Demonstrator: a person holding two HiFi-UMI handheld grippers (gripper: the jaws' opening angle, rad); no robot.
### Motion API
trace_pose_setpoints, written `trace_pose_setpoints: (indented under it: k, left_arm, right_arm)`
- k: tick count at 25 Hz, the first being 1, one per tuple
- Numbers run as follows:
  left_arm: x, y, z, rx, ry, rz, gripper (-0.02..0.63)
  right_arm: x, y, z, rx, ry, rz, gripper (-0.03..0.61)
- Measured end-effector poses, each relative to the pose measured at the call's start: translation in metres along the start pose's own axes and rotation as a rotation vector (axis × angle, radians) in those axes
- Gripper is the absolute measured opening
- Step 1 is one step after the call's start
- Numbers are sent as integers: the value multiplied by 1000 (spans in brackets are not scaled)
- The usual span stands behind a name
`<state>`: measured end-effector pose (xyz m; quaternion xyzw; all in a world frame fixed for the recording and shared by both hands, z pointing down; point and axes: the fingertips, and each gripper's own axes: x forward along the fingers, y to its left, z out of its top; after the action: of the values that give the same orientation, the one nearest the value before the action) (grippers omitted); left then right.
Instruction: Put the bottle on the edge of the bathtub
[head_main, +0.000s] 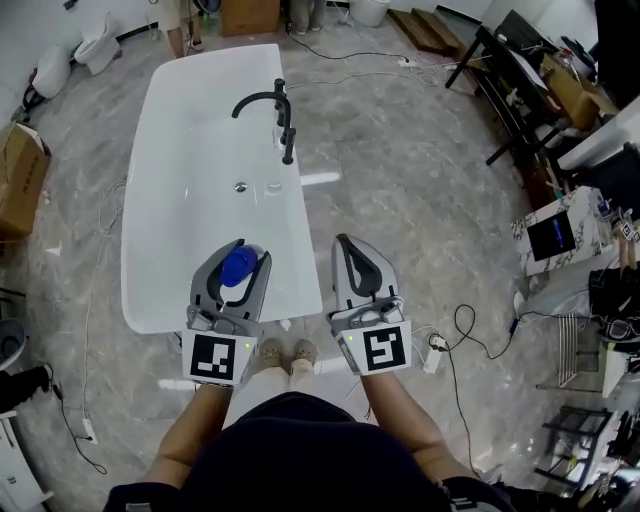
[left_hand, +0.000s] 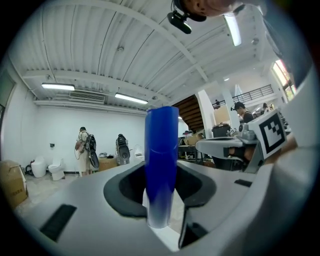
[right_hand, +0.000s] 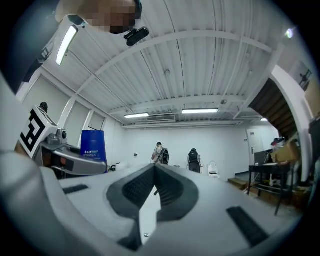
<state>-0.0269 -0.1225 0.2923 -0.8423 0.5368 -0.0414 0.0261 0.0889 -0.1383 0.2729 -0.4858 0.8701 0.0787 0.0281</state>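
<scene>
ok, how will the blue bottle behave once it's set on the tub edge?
The bottle looks tall and narrow, so it is probably tippy on the tub rim, which looks glossy and perhaps slippery. It shows no dent between the left fingers, so it is likely fairly stiff.

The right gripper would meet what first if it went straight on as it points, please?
Probably nothing near: the right gripper points past the bathtub into open room, with only distant people ahead.
</scene>
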Motion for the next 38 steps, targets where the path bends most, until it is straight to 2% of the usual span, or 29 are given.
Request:
trace_pose_setpoints:
  k: [3, 8, 11, 20, 33, 38]
  left_arm:
    - [26, 8, 1, 6, -14, -38, 152]
    - [58, -2, -9, 88, 13, -111, 152]
    - [77, -6, -20, 77, 11, -148, 152]
    - [139, 6, -89, 75, 32, -207, 152]
    - [206, 1, -199, 54, 97, -250, 152]
    - [234, 1, -238, 73, 100, -273, 152]
  right_arm:
    - [22, -8, -9, 8, 25, -12, 0]
    - [35, -23, -21, 5, 11, -7, 0]
    - [43, -31, -40, 18, 24, -12, 0]
    - [88, -55, -115, 34, 52, -41, 0]
    - [120, -89, -227, 57, 69, -22, 0]
    - [132, -99, -273, 64, 98, -14, 0]
